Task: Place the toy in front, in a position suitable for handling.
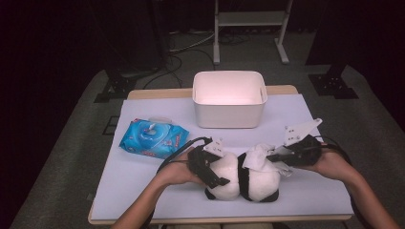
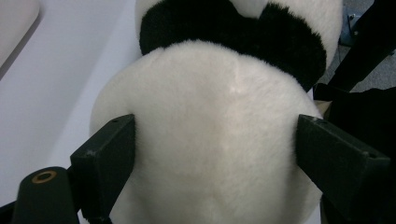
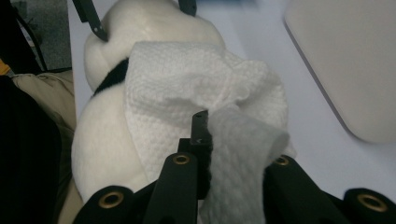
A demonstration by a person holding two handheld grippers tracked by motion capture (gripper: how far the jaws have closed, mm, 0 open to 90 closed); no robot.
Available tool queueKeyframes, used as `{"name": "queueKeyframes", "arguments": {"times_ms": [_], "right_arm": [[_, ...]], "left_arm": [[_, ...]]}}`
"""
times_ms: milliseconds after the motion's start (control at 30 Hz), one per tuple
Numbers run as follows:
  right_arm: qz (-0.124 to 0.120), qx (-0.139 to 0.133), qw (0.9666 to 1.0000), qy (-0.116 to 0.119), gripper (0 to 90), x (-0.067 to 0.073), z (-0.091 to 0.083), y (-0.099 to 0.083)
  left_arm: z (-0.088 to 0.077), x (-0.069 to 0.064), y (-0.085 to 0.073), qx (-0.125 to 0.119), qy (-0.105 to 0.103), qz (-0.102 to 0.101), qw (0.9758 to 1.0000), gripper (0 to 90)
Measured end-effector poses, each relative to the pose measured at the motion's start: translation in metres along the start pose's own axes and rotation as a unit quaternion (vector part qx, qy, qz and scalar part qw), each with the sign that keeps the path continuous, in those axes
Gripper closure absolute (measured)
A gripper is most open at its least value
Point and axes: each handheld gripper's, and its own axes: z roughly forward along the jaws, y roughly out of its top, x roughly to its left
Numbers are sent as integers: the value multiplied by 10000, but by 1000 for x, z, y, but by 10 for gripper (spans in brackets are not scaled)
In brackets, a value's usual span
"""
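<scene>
A black-and-white plush panda (image 1: 248,183) lies on its side at the front middle of the table. My left gripper (image 1: 216,172) comes in from the left, and its two jaws press into the sides of the panda's white round end (image 2: 210,140). My right gripper (image 1: 269,156) reaches in from the right, shut on a white wipe (image 1: 257,158). The wipe (image 3: 187,79) is bunched and drapes over the top of the panda (image 3: 102,140), touching its fur. In the right gripper view the right gripper (image 3: 210,135) has its jaws close together with the cloth pinched between them.
A white rectangular bin (image 1: 229,117) stands open behind the panda, at the back middle. A blue pack of wet wipes (image 1: 153,137) lies to the left. The pale cover of the table (image 1: 138,191) ends close in front of the panda.
</scene>
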Motion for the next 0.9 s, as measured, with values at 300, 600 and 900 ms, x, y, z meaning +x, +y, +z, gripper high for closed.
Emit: {"name": "queueKeyframes", "arguments": {"times_ms": [300,600,900], "right_arm": [[-337,191,9988,302,799,6,36,33],[-610,400,9961,497,704,14,64,58],[-685,533,9946,577,635,18,79,68]], "left_arm": [[-1,-1,-1,-29,28,24,10000,141],[-1,-2,-2,-66,43,58,10000,142],[1,-4,-2,18,68,104,9999,140]]}}
